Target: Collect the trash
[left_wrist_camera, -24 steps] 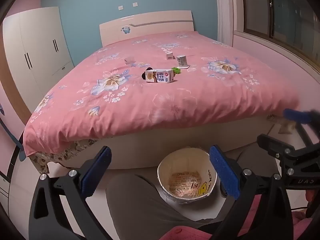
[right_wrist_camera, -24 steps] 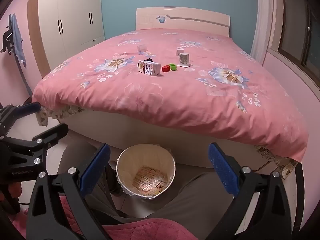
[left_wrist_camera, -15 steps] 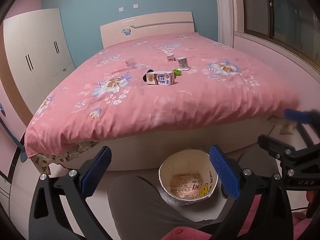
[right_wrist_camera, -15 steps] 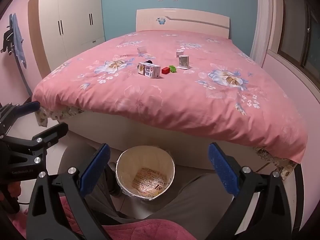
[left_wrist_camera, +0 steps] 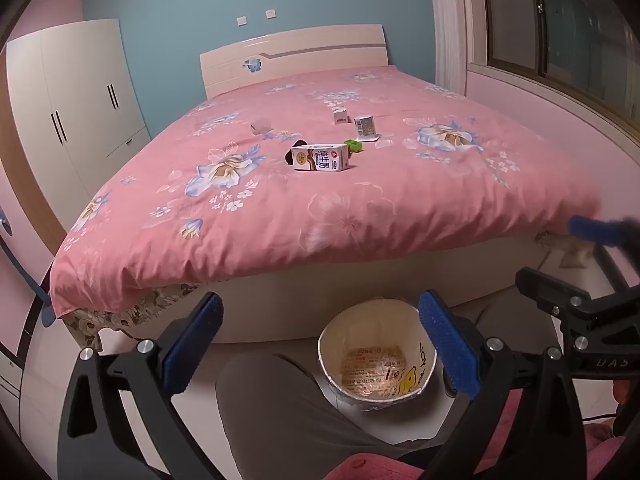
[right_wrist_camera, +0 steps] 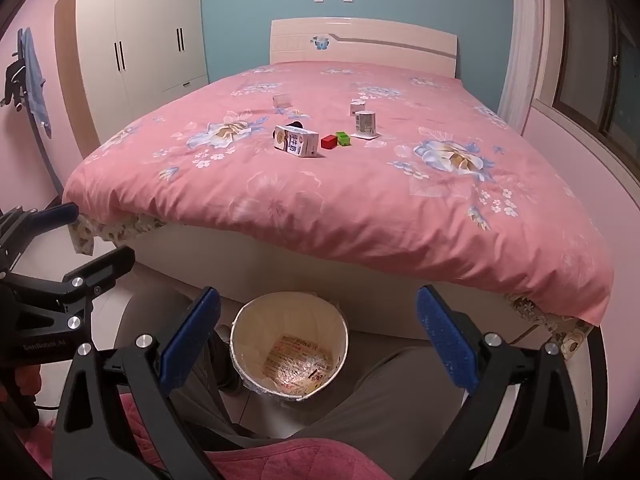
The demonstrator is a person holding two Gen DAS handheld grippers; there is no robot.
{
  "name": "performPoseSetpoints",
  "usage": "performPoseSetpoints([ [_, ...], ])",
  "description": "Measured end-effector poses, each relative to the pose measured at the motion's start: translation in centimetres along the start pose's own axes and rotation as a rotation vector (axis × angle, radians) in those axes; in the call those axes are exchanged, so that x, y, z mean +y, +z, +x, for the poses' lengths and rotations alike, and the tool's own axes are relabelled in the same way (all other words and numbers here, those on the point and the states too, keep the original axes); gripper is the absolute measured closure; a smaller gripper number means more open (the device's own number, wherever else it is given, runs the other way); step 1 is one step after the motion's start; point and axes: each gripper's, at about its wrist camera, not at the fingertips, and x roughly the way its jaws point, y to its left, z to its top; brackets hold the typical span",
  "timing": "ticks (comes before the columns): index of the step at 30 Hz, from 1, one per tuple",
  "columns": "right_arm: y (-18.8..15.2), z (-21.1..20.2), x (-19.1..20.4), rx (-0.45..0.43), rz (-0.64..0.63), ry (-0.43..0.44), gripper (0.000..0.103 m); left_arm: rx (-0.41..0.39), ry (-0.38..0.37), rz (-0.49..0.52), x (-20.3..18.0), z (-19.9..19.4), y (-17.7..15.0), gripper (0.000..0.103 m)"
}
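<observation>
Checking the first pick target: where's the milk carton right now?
The milk carton lies on its side near the middle of the pink bedspread, centre of both wrist views. The red block and green block sit just to its right.

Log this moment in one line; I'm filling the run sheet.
stage: pre-reach | left gripper: open | right gripper: open | carton: lying on bed | bin: on floor below grippers

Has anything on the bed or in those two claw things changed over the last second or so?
Hardly anything. Both views drift slightly, so the two grippers shifted a little; nothing was taken hold of or let go. The left gripper and right gripper stay open and empty above the paper bucket. The milk carton and the other bits lie on the bed as before.
</observation>
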Motion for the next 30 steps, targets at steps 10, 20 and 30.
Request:
performPoseSetpoints([
  [10,-0.19,0.03,0.03,0.0,0.004,-0.002,0.007,-0.001,0.001,-0.002,0.03,-0.01,-0.13,0.003],
  [20,-0.22,0.07,0.09,0.0,0.003,-0.003,0.007,0.002,-0.001,-0.001,0.29,-0.16,-0.4,0.003],
  [30,-0.41,0.16,0.2,0.0,-0.002,0.001,0.007,0.0,0.001,-0.001,-0.07,-0.01,-0.26,0.003],
])
